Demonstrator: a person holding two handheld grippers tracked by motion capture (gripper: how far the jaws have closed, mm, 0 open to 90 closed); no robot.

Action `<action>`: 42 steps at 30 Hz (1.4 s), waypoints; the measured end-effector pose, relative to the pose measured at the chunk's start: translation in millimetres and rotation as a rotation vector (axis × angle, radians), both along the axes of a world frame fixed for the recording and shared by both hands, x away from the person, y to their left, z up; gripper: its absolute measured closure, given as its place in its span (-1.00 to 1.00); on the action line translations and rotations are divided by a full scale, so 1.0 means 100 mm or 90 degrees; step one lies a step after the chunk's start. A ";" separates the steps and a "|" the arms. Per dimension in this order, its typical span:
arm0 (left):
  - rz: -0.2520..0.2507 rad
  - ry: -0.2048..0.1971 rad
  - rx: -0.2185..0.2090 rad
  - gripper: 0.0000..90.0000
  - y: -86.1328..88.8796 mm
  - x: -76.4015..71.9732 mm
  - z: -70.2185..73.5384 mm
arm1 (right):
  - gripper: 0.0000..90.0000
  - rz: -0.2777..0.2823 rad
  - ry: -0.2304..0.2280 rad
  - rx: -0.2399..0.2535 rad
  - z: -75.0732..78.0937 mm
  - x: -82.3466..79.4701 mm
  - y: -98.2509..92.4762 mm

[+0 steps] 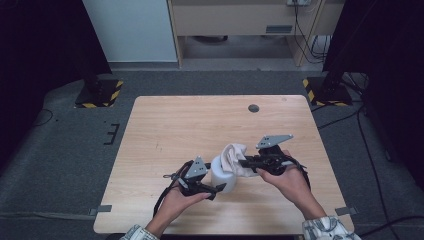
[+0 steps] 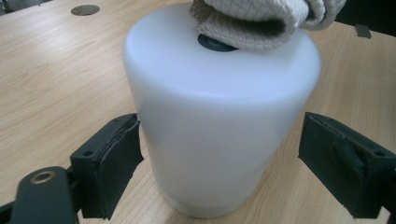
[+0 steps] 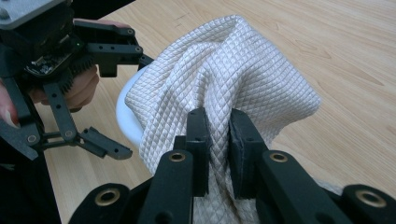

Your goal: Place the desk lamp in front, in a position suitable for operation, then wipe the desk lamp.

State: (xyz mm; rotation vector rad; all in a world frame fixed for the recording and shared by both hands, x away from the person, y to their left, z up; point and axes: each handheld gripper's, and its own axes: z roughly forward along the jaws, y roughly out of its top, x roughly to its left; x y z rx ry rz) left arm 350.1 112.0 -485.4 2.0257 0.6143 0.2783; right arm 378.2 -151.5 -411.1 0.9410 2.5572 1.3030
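Light wood-grain worktop (image 1: 165, 130) with a round dark grommet hole (image 1: 253, 108) near its far edge; grey carpet floor (image 1: 60, 145) around it, two yellow-black striped stand bases (image 1: 100, 93) beyond the far corners, a pale cabinet (image 1: 131, 30) and a desk with dangling cables behind. White plastic canister (image 1: 223, 175) stands upright on the worktop near its front edge, roughly centred, dark round cap on its top. Left tongs (image 1: 214, 190) sit low at the canister's near-left side, held level by the left hand (image 1: 179, 202); jaws spread wide on both sides of the canister body, left pad touching or just off it, right pad apart, so released, not gripping. Right tongs (image 1: 243, 162) come in from the canister's right, held by the right hand (image 1: 289, 181) above the worktop, jaws clenched on a bunched cream quilted cloth (image 3: 233, 74). Cloth is draped over the canister's top, touching the cap area.
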 end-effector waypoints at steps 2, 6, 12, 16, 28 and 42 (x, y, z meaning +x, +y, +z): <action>-0.002 0.000 -0.003 -0.72 0.00 0.00 0.00 | 0.78 0.003 0.005 -0.005 -0.02 0.06 0.03; 0.000 0.000 0.000 -0.71 -0.02 0.02 -0.01 | 0.78 0.007 0.009 -0.003 0.00 0.14 0.15; -0.004 -0.001 0.014 -0.71 -0.04 0.02 -0.03 | 0.78 0.063 -0.001 -0.012 0.02 -0.05 0.37; -0.019 0.004 -0.004 -0.71 -0.05 0.01 -0.03 | 0.78 0.057 -0.004 -0.021 0.03 -0.15 0.25; 0.000 -0.004 0.009 -0.72 -0.03 0.02 -0.02 | 0.78 0.010 0.015 -0.018 -0.01 0.17 0.12; 0.000 -0.009 0.011 -0.70 -0.02 0.01 -0.01 | 0.77 0.075 -0.009 -0.054 0.05 0.11 0.62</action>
